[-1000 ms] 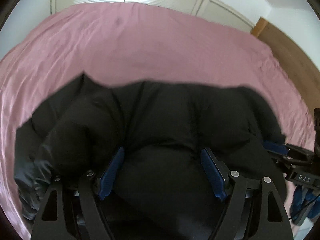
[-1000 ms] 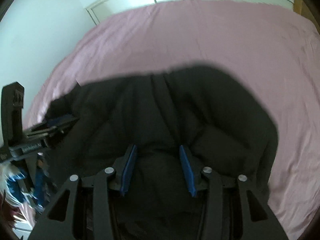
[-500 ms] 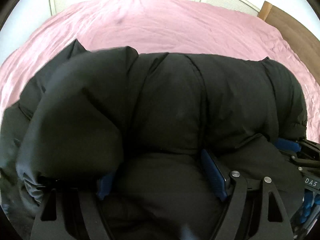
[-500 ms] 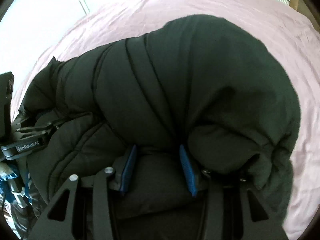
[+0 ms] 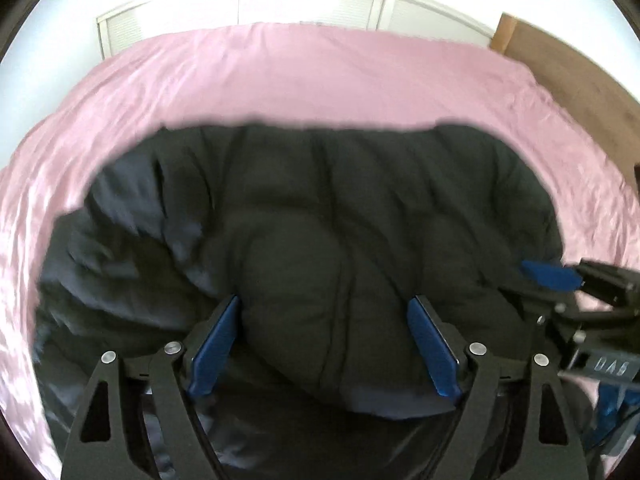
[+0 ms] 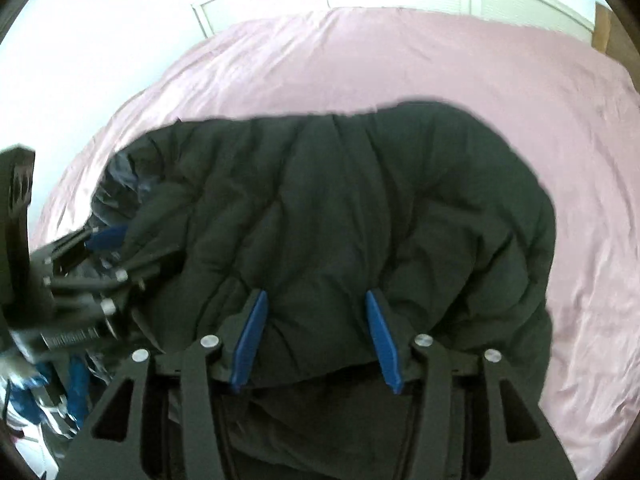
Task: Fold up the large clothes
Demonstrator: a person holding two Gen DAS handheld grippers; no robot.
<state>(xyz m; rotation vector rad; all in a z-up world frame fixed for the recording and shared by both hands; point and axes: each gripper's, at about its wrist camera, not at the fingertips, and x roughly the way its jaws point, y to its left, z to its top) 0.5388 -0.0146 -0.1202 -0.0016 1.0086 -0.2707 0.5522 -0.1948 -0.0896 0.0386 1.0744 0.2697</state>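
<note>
- I read "DAS" on my right gripper [image 5: 552,276] from the left camera; other lettering is blurred.
- A pink bedsheet [image 5: 320,76] covers the bed before white louvred doors [image 5: 340,6].
- The black puffer coat [image 5: 340,208] lies bunched on it.
- My left gripper [image 5: 326,332] and the right one have just been opening, padding bulging between the pads; grip unclear.

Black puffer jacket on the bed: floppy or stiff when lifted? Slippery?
The black puffer jacket probably flops: it lies in soft quilted bulges. Likely light for its bulk, given the puffy fill. Its smooth lining looks sheeny, so it may slip.
</note>
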